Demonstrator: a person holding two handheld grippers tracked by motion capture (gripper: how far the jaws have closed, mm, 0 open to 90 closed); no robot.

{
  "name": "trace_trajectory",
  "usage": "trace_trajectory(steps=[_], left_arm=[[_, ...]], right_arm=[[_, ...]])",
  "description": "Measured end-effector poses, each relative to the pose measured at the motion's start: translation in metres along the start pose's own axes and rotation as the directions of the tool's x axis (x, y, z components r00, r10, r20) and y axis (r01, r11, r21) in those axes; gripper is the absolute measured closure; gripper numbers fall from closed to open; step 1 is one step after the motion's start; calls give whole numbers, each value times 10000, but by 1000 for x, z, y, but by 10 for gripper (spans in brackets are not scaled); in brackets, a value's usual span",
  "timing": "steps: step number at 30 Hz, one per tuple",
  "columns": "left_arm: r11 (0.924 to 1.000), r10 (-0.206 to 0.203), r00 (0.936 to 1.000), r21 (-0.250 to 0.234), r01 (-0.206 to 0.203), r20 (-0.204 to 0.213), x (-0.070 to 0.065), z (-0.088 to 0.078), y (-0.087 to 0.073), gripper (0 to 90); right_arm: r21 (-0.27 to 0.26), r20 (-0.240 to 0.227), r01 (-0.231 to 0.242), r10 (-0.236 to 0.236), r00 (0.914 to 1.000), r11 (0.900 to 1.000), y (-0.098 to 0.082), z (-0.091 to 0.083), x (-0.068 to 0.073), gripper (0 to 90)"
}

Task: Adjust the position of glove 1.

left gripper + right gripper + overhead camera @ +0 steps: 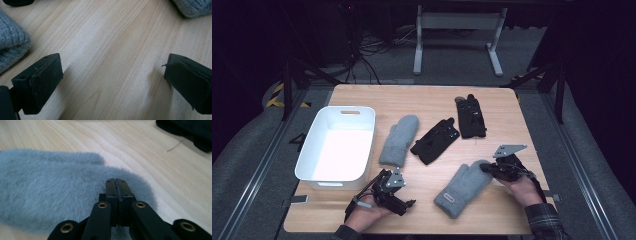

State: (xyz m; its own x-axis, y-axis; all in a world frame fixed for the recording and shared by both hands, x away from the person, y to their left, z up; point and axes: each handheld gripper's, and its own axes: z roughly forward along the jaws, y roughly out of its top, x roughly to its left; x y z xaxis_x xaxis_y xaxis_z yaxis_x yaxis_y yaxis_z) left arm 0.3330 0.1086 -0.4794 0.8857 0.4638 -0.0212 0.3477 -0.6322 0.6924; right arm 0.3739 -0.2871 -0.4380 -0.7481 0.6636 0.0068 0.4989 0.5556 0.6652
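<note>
one grey mitten [50,192] under clenched right gripper [117,182]; left gripper [399,192] released, well apart.

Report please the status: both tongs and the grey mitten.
Right tongs shut, at fingertip end of near grey mitten. Left tongs open over bare table. Nothing in the way.

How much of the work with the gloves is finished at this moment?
Nothing looks done: the white bin is empty. In hand: the right tool, jaws shut, is at the near grey mitten's tip. The left tool is open over bare wood. The other grey mitten and two black gloves lie untouched.
</note>
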Motion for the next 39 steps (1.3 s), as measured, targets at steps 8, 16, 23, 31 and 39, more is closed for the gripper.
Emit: trace_trajectory(steps=[8, 16, 23, 31, 39], left_arm=[[10000, -1, 10000, 6, 1, 0, 0, 0, 0, 24], [10000, -2, 10000, 0, 2, -2, 0, 0, 0, 24], [10000, -7, 10000, -5, 7, -11, 0, 0, 0, 24], [10000, 2, 10000, -7, -2, -3, 0, 0, 0, 24], [9995, -230, 9995, 220, 234, -210, -1, -1, 3, 25]], right_arm=[[-344, -62, -286, 285, 9996, 9990, -16, -15, 3, 898], [-1241, 941, -867, 987, 9907, 9885, -27, -43, -12, 768], [-1301, 1768, -1993, 2206, 9592, 9713, -53, -47, -36, 497], [-1317, 2936, -2116, 2420, 9248, 9684, -68, -36, -52, 232], [-1210, 2885, -2314, 2572, 9223, 9653, -70, -27, -58, 158]])
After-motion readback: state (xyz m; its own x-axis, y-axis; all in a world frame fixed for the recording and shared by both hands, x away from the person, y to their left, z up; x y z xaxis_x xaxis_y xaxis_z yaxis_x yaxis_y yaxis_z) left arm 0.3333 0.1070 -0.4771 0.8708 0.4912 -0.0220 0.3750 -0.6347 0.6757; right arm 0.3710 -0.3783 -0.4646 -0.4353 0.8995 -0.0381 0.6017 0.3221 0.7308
